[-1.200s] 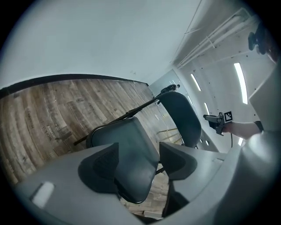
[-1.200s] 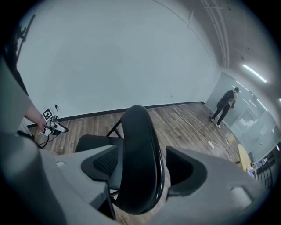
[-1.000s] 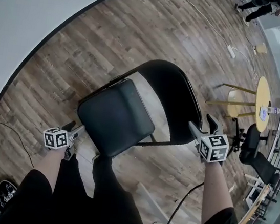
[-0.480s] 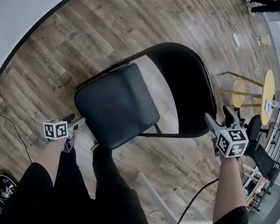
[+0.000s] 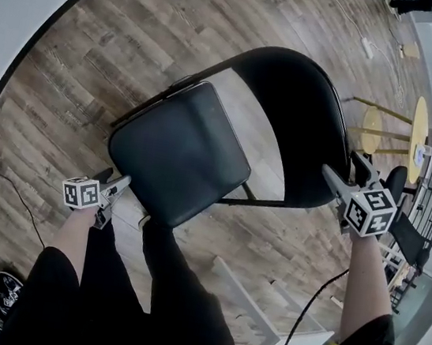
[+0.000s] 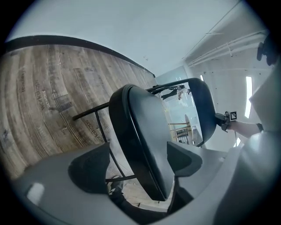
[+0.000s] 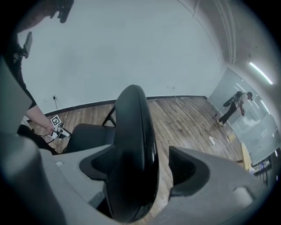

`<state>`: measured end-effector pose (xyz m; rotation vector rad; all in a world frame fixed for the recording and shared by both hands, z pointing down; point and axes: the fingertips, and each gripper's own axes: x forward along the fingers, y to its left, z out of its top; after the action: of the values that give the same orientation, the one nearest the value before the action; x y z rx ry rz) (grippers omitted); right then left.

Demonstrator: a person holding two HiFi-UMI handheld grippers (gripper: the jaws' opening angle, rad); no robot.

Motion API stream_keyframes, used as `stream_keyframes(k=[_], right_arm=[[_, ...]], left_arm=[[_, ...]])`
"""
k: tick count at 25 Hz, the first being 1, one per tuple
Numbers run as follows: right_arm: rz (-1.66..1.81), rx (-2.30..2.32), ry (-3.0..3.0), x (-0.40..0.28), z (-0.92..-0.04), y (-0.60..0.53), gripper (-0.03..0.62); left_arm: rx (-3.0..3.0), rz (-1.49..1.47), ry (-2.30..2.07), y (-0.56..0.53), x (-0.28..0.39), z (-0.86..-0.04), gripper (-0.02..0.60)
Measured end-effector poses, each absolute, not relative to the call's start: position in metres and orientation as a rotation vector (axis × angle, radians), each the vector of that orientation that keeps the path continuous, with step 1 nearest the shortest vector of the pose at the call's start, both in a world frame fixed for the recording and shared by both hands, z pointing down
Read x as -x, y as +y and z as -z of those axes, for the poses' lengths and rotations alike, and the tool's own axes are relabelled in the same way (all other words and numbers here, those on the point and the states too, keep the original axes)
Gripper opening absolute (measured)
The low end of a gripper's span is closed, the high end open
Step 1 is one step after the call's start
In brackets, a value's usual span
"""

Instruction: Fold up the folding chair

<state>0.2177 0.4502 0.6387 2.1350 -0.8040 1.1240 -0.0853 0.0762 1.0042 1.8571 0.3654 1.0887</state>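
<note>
The folding chair (image 5: 205, 138) is standing unfolded on the wooden floor (image 5: 89, 54), close in front of the person's legs (image 5: 159, 295), which are covering its near feet in the head view. Most of its frame is hiding under the seat (image 5: 178, 154); only thin rods are peeking out at the sides.

The left hand-held gripper (image 5: 116, 186) is sitting at the seat's near left corner. Its jaws have just been opening, and it is released: in the left gripper view (image 6: 138, 160) the seat's edge is lying between the wide jaws, with a gap showing at the left pad. Whether the right pad is brushing the cushion is hard to make out.

The right hand-held gripper (image 5: 342, 168) is reaching to the side edge of the backrest (image 5: 302, 124). Its jaws have also just been opening and are standing released around that edge (image 7: 147, 169). The backrest is partly covering the left pad, while floor is showing beside the right one.

A round table (image 5: 419, 132) is getting cut off at the head view's right rim.
</note>
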Motion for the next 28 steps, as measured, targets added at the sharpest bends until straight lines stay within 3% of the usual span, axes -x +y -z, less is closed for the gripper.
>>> stream_keyframes(k=[9, 20, 23, 25, 28], right_arm=[[-1.15, -2.109, -0.852, -0.223, -0.648, 0.441, 0.368], [-1.183, -2.127, -0.908, -0.221, -0.668, 0.437, 0.368], [-1.186, -2.127, -0.925, -0.222, -0.667, 0.437, 0.367], [-1.177, -2.118, -0.941, -0.222, -0.667, 0.435, 0.361], [-1.172, -2.089, -0.976, -0.22, -0.668, 0.433, 0.329]], left_arm=[[-1.77, -0.967, 0.48, 0.085, 0.064, -1.016, 0.436], [-1.714, -0.885, 0.537, 0.095, 0.045, -1.022, 0.433], [-1.701, -0.856, 0.549, 0.096, 0.039, -1.02, 0.4], [-1.672, -0.835, 0.555, 0.098, 0.038, -1.015, 0.327], [-1.629, -0.82, 0.533, 0.1, 0.039, -1.015, 0.31]])
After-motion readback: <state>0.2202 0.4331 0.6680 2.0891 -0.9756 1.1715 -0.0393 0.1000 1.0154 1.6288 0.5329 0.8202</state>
